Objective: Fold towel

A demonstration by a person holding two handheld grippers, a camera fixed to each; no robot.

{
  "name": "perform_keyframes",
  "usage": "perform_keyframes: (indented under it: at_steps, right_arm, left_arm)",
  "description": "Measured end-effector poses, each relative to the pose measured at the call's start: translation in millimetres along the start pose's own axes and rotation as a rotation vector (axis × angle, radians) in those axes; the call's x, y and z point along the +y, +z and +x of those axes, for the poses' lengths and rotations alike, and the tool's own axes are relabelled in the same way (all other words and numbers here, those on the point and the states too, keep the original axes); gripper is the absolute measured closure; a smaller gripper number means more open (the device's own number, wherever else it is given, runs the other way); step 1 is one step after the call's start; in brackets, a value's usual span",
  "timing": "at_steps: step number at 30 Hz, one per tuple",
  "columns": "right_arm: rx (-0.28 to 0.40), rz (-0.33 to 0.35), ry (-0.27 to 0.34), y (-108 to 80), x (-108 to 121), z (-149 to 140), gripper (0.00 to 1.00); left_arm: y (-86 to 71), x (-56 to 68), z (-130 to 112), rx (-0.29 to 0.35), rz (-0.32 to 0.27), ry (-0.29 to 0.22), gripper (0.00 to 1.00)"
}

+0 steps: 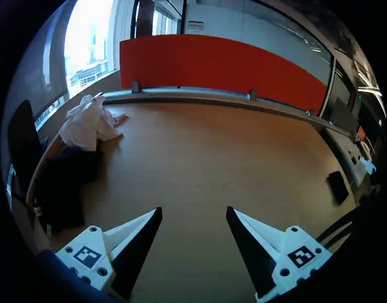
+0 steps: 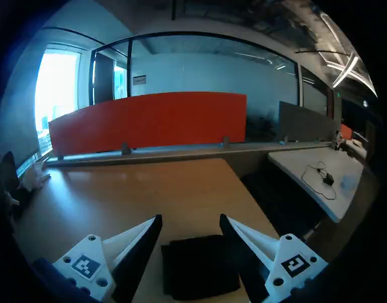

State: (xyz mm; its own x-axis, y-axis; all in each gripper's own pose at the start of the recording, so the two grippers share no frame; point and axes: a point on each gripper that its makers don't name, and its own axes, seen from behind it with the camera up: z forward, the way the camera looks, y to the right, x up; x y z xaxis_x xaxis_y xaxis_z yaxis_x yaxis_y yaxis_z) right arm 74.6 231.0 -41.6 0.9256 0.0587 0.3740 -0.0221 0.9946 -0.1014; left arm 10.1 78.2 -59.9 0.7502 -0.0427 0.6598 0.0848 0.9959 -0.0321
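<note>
One crumpled white towel (image 1: 90,123) is lying on the wooden table (image 1: 203,161), close to the left end of the red divider (image 1: 218,65). A dark heap (image 1: 67,187) is sitting just beside the towel, on the side away from the divider. The left gripper (image 1: 194,209) is hovering over bare tabletop well apart from the divider, its fingers spread wide and gripping nothing. The right gripper (image 2: 190,216) is likewise standing wide open and empty, above a dark folded cloth (image 2: 201,265) lying at the table edge farthest from the divider.
</note>
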Motion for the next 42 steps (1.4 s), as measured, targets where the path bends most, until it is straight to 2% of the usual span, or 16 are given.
perform_keyframes:
  at_steps: [9,13,17,21,29,42]
  right_arm:
    - [0.084,0.022,-0.021,-0.9,-25,29,0.12]
    - [0.12,0.043,-0.027,-1.7,-42,42,0.04]
    - [0.149,0.049,-0.037,-1.0,-54,52,0.02]
    - [0.163,0.061,-0.047,-1.5,-67,59,0.02]
    - [0.216,0.078,-0.038,-4.5,-98,77,0.02]
    - [0.254,0.123,-0.061,-7.2,-176,89,0.02]
  left_arm:
    - [-5.3,-5.0,49,0.166,0.003,-0.033,0.06]
    - [-12.0,-8.9,75,0.261,0.001,-0.053,0.06]
    - [-19.8,-13.0,98,0.349,0.002,-0.065,0.06]
    - [-26.0,-16.0,114,0.41,0.0,-0.068,0.06]
    - [-31.2,-24.8,134,0.477,0.01,-0.071,0.06]
    - [-32.5,-34.4,144,0.523,0.007,-0.079,0.06]
